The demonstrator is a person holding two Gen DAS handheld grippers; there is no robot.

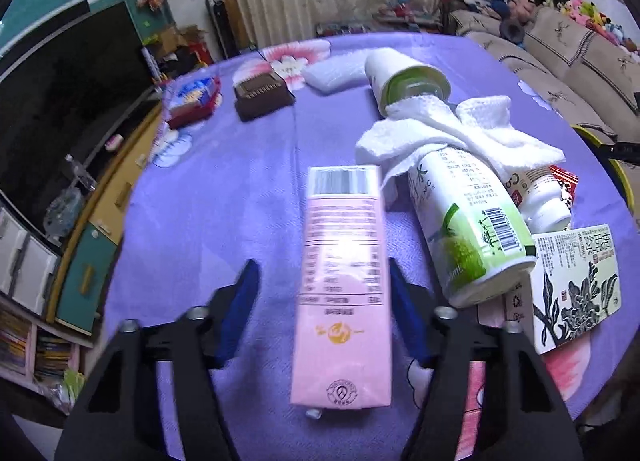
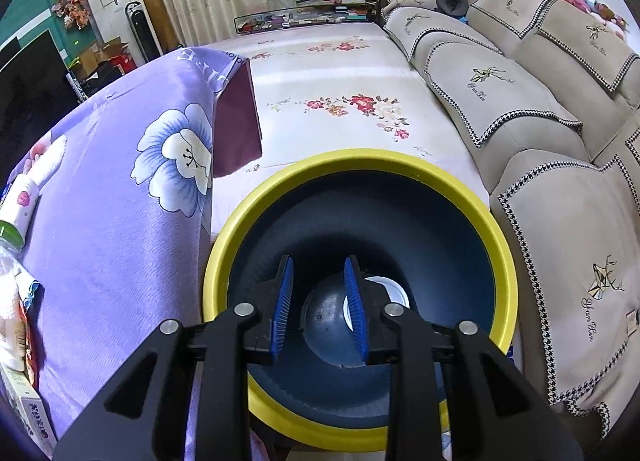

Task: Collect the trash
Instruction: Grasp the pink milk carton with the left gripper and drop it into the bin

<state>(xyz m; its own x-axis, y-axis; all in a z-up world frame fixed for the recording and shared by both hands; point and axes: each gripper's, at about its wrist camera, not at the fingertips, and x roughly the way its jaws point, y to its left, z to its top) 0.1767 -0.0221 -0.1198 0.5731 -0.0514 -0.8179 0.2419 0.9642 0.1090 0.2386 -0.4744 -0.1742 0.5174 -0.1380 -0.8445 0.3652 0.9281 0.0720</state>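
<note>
Lying lengthwise between the spread blue fingers of the left gripper (image 1: 322, 309) is a pink drink carton (image 1: 342, 285), flat on a purple tablecloth (image 1: 224, 197). The right finger (image 1: 404, 313) is at the carton's edge, while the left finger (image 1: 240, 313) stands clear of it with a gap, so the claw is released and not yet grasping. The carton's barcode end points away from the camera.

To the right of the carton, a white and green bottle (image 1: 468, 225) lies on its side, partly under a crumpled white cloth (image 1: 460, 133). A tipped paper cup (image 1: 404, 77) lies beyond the cloth, its mouth touching it. A small white bottle (image 1: 540, 197) and a box printed with black flowers (image 1: 576, 285) sit near the table's right edge. Farther back are a brown box (image 1: 262, 95), a packet of snacks (image 1: 192, 97) and a pale blue packet (image 1: 332, 71).

In the right wrist view, the right gripper (image 2: 318, 305) hangs over a round bin with a yellow rim (image 2: 508, 261) and a dark blue inside. Its blue fingers are parted with nothing between them, so this claw is released too. A white round object (image 2: 390, 293) lies at the bottom of the bin. The bin stands beside the draped table, in front of a beige sofa (image 2: 520, 109) and a floral mat (image 2: 340, 77).
</note>
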